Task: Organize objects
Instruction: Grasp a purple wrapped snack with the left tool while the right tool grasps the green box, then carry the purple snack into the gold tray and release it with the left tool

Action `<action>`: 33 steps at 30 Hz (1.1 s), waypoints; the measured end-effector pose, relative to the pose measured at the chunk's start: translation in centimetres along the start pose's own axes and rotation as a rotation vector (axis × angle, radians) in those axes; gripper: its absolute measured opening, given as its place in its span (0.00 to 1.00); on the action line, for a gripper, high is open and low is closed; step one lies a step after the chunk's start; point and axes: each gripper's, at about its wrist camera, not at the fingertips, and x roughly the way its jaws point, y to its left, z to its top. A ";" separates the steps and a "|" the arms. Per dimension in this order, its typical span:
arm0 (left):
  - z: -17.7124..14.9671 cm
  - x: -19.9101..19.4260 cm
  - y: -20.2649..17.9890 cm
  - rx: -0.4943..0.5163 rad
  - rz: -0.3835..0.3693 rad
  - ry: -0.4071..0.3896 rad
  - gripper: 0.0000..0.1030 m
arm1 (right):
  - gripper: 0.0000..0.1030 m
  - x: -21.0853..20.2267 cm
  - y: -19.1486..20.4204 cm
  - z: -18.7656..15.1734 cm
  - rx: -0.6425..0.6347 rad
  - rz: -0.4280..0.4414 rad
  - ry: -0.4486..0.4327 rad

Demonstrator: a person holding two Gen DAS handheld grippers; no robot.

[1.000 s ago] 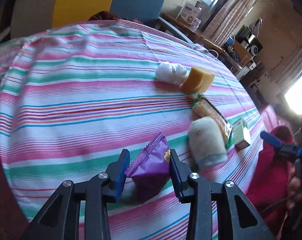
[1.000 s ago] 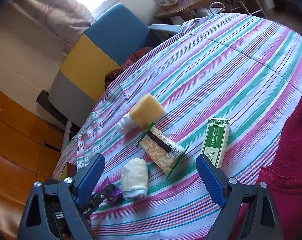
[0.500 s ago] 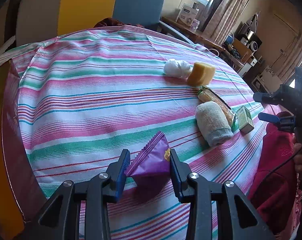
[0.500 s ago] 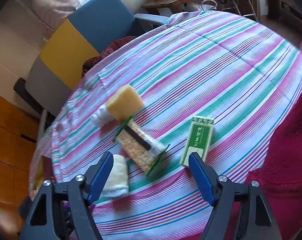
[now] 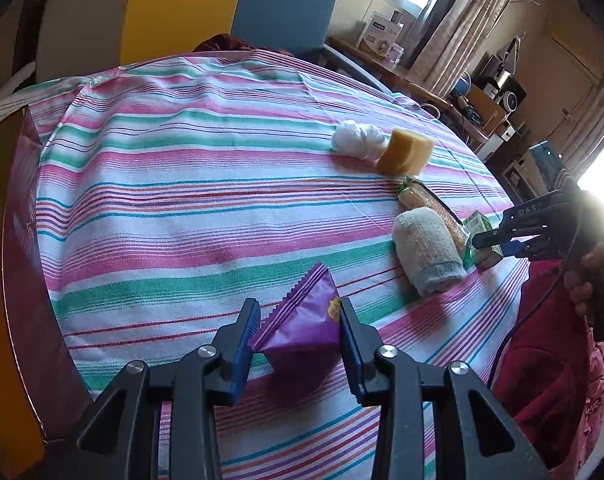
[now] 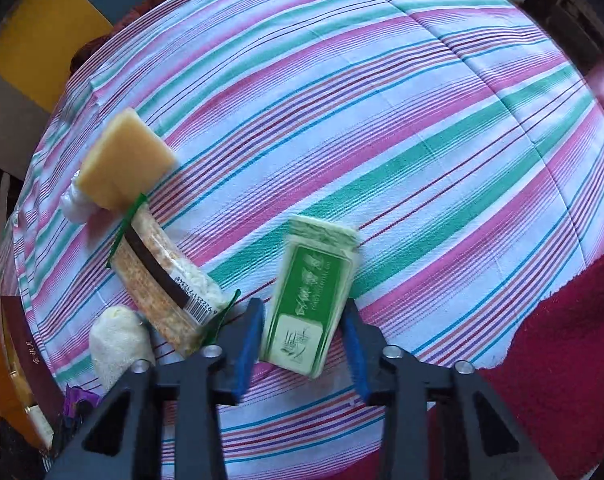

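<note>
My left gripper (image 5: 299, 334) is shut on a purple snack packet (image 5: 302, 328) and holds it above the near edge of the striped tablecloth (image 5: 181, 200). My right gripper (image 6: 302, 340) has closed in around a green box (image 6: 310, 300) lying on the cloth; its blue pads sit at the box's two sides, contact unclear. It also shows in the left wrist view (image 5: 498, 242) at the green box (image 5: 480, 228). Left of the box lie a cracker pack (image 6: 161, 276), a rolled beige cloth (image 6: 117, 344), a yellow sponge (image 6: 125, 164) and a white wad (image 6: 75, 204).
A dark red box (image 5: 17, 260) with a yellow interior stands at the table's left edge. A blue and yellow chair (image 5: 221, 12) is behind the table. Red fabric (image 6: 562, 360) hangs at the near right edge. Shelves and clutter fill the back right.
My left gripper has pulled back and left with the purple packet, bringing the red box into view. My right gripper has dropped to the green box and its jaws have narrowed around it.
</note>
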 end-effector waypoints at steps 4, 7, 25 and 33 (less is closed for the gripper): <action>-0.1 -0.1 0.1 0.005 -0.003 -0.007 0.37 | 0.31 -0.4 0.7 -0.3 -0.043 -0.038 -0.033; -0.2 -0.1 0.1 0.012 -0.001 -0.014 0.37 | 0.31 -0.8 0.9 -0.4 -0.058 -0.058 -0.069; -0.5 -2.4 -1.1 0.054 0.062 -0.079 0.37 | 0.31 -2.7 0.4 -1.1 -0.064 0.038 -0.179; 0.7 -7.2 -1.9 0.093 0.121 -0.198 0.37 | 0.31 -3.0 1.3 -1.1 -0.053 0.098 -0.225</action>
